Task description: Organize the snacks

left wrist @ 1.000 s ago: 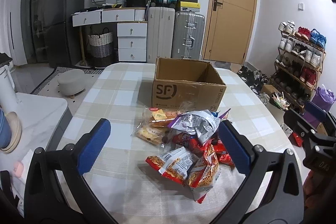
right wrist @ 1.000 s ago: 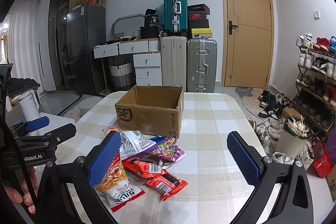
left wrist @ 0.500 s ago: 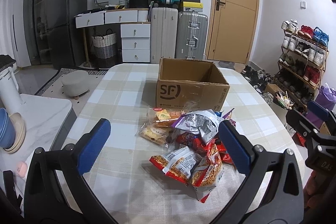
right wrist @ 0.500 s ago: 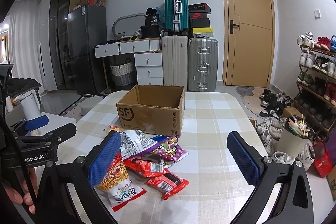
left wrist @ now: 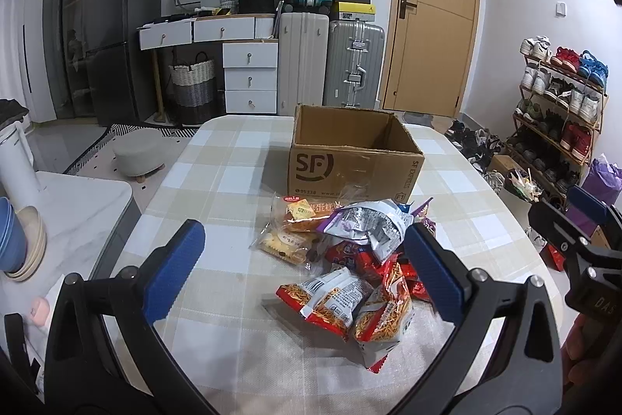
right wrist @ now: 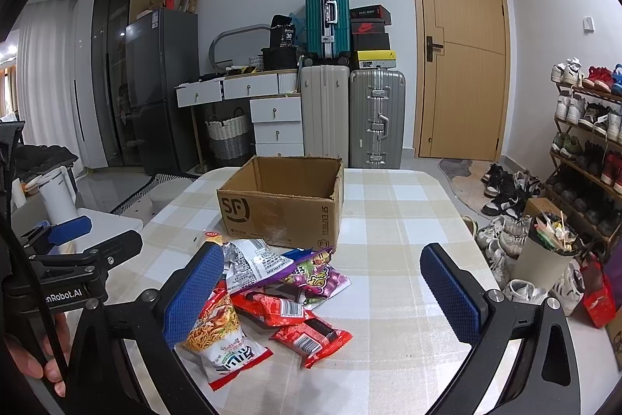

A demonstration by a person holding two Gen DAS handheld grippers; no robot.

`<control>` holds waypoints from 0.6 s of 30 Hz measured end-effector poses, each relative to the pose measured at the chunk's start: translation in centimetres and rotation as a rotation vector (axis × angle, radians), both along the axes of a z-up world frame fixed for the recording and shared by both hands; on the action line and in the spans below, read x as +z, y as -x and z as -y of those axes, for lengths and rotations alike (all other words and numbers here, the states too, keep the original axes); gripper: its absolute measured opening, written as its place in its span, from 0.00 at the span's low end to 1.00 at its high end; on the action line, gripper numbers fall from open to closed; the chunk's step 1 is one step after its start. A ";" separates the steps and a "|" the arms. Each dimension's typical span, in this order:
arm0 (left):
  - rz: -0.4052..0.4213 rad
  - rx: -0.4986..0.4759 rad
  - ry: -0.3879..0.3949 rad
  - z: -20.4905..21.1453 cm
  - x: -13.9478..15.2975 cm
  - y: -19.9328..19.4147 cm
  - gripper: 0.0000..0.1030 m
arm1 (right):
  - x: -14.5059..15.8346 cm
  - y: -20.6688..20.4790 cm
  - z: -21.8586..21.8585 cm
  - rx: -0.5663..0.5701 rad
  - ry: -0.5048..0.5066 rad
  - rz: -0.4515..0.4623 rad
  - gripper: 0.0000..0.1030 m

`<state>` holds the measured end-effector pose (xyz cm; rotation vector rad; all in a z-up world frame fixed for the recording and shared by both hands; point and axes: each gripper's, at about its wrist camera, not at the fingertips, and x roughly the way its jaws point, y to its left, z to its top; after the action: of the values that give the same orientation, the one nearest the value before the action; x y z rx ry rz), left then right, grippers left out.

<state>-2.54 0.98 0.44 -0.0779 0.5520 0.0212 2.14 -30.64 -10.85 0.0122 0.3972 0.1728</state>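
An open, empty cardboard SF box stands on the checked table. A heap of snack bags lies in front of it: a silver-purple bag, cake packs, noodle-snack bags and red packs. My left gripper is open and empty, above the table just short of the heap. My right gripper is open and empty, to the heap's right. Each gripper shows at the edge of the other's view.
Beyond the table stand suitcases, a white drawer unit, a fridge and a door. A shoe rack and floor clutter lie right. A white side counter with bowls is left.
Both grippers have drifted slightly; the box and snacks sit a little further right in the left view. The snacks have not moved and both grippers stay open.
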 end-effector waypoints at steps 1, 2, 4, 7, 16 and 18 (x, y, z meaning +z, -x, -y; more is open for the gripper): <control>-0.001 0.000 0.000 0.0 0.0 0.0 0.99 | 0.0 0.0 0.0 0.001 0.000 0.001 1.00; -0.001 0.000 0.000 0.0 0.0 0.0 0.99 | 0.0 0.0 -0.1 0.002 0.000 0.001 1.00; -0.003 0.000 0.001 0.0 -0.1 0.1 0.99 | 0.0 0.0 0.0 0.001 0.000 -0.001 1.00; -0.009 0.001 0.003 -0.1 -0.2 0.1 0.99 | -0.2 0.0 -0.2 0.004 -0.001 -0.005 1.00; -0.019 0.001 0.006 -0.2 -0.6 -0.1 0.99 | -0.5 -0.1 -0.3 -0.002 -0.004 -0.008 1.00; -0.019 0.002 0.003 -0.1 -0.6 -0.1 0.99 | -0.6 -0.1 -0.4 0.001 -0.011 -0.013 1.00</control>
<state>-2.44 1.11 -0.13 -0.0814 0.5712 0.0235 2.21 -30.28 -11.43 0.0242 0.4092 0.1761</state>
